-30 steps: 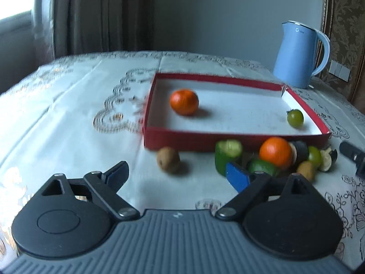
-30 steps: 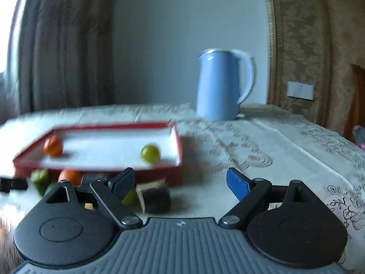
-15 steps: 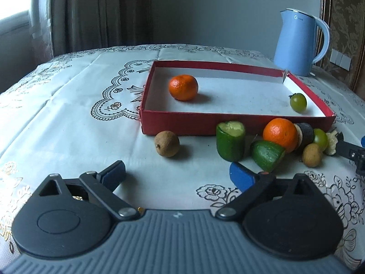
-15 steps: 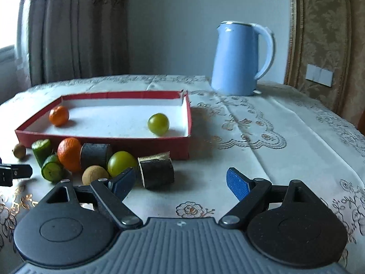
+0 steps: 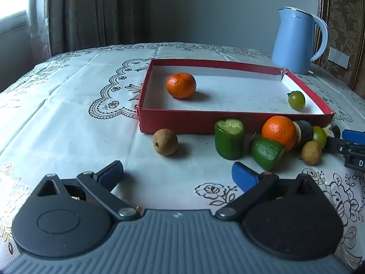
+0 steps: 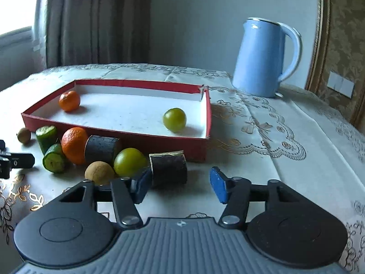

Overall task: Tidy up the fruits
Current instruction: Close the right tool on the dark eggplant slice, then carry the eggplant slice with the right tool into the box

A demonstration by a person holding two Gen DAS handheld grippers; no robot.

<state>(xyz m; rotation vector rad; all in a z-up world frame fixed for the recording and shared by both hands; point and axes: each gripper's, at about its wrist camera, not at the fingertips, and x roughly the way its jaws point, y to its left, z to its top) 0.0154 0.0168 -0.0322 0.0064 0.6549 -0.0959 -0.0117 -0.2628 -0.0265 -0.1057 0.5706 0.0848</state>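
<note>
Both tongs [image 5: 178, 171] [image 6: 180, 182] hover over an embroidered white tablecloth [image 5: 68, 123] near brown curtains [image 5: 95, 11].

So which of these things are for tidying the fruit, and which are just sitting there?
For the job: tray, oranges, green tomatoes, longans, green chunks, dark chunks.
Just sitting there: kettle, tablecloth, curtain.

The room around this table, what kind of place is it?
Probably a room in a home, perhaps a dining room: a patterned tablecloth covers the table, a blue electric kettle stands on it, and heavy curtains hang by a window.
</note>
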